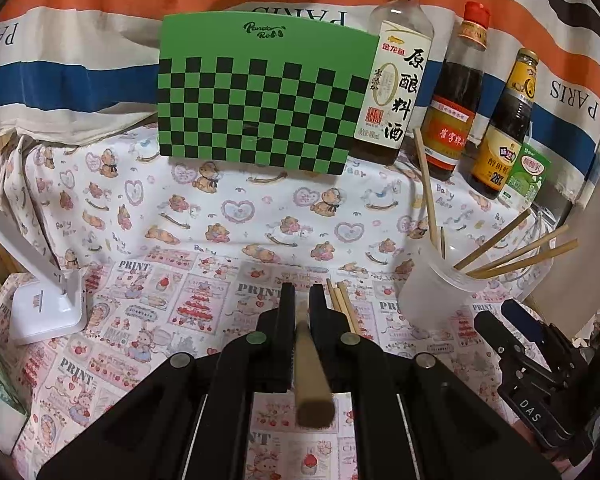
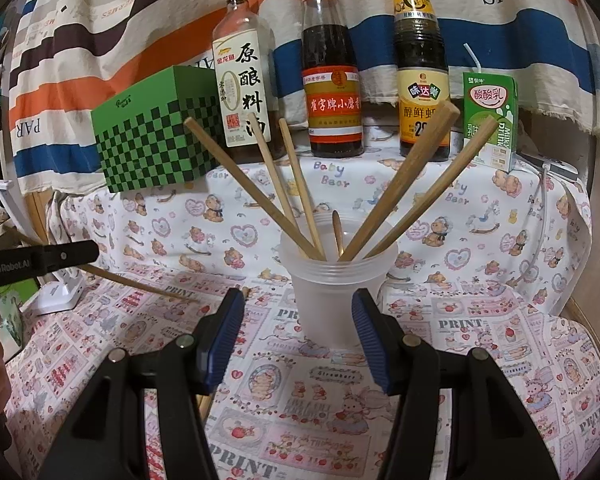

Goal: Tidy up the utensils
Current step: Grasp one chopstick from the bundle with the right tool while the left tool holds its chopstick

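Left gripper (image 1: 302, 300) was clamped on one wooden chopstick (image 1: 312, 376); right gripper (image 2: 298, 312) stood with jaws apart, flanking the plastic cup (image 2: 332, 296), pads not visibly touching it.

Surface: table under a printed cloth (image 1: 204, 216) of bears and hearts, a strawberry print nearer the cameras. Striped "PARIS" fabric (image 2: 500, 32) draped behind. Along the back: green checkered box (image 1: 260, 92), three bottles (image 2: 332, 80), milk carton (image 2: 490, 120). Cup held several chopsticks (image 2: 400, 184), fanned out. Loose chopsticks (image 1: 342, 304) lay beside the left jaws, partly hidden by them. White stand (image 1: 48, 308) at left, purpose unclear. Held stick's near end was blurred.
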{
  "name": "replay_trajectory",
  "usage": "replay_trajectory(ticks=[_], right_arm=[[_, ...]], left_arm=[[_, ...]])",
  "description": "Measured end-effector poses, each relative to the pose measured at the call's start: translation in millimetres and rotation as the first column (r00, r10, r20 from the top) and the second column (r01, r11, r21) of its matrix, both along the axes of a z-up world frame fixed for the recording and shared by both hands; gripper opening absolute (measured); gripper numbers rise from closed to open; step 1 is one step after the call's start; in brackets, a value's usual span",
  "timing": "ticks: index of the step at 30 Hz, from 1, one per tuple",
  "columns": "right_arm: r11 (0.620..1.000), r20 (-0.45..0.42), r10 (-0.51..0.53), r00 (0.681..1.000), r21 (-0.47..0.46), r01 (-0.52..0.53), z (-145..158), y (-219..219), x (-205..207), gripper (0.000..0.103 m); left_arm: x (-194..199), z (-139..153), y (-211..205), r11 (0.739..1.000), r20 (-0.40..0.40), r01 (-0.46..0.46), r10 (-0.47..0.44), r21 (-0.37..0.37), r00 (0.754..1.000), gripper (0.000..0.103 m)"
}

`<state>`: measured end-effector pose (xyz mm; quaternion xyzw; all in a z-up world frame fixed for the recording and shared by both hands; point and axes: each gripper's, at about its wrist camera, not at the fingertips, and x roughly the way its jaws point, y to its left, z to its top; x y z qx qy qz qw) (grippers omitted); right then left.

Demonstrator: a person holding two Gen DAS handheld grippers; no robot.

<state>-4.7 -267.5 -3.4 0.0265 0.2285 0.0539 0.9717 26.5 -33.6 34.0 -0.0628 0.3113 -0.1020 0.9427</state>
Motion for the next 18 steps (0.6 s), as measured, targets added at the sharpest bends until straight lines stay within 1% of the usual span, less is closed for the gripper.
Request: replay_trajectory(ticks=[3,6,8,10,11,12,13,15,18], right_arm=[[1.000,0.002,0.005,1.000,-0.002,-0.005,0.2,1.2,-0.6,0.054],[1.000,-0.007,0.022,1.000,0.006,-0.022,0.5,2.5,-0.8,0.054],[0.998,-0.049,0.047,0.998,0.048,-0.044,0.6,1.9,0.2,0.054],[0.987,-0.117,0.106,0.988,0.132,-0.090,0.0,3.4,1.6,0.052],[0.982,-0.143,0.132,0.981,0.153,-0.109,-1.2,5.9,2.8,0.048],[0.977,-0.178,0.154,0.972,0.173,-0.123,-3.1,9.3,5.5,0.043],[0.978,-0.211,0.150,0.966,0.176,-0.113,-5.5,12.8,8.6,0.041],[0.984,-0.241,0.130,0.962,0.151,-0.095,-9.4,20.2,13.5,0.031],[0.991,-0.267,0.126,0.955,0.082,-0.108,-12.9,38.9,23.3,0.024]], left_arm=[[-1.5,2.0,3.0,1.000,0.015,-0.016,0.016,-0.006,1.000,0.006],[-5.3,7.5,8.2,0.999,0.055,-0.035,0.035,-0.013,0.998,0.006],[-9.4,12.3,10.1,0.998,0.097,-0.059,0.059,0.005,0.994,0.006],[-12.2,14.9,10.4,0.997,0.157,-0.072,0.066,0.029,0.985,0.006],[-12.6,14.8,10.6,0.995,0.177,-0.086,0.078,0.041,0.981,0.006],[-11.4,14.7,11.1,0.995,0.177,-0.092,0.082,0.049,0.981,0.006],[-10.2,15.2,12.2,0.995,0.171,-0.090,0.081,0.048,0.982,0.006],[-11.8,17.5,15.7,0.995,0.174,-0.091,0.084,0.029,0.981,0.006],[-17.1,22.0,18.1,0.994,0.210,-0.103,0.095,0.025,0.973,0.006]])
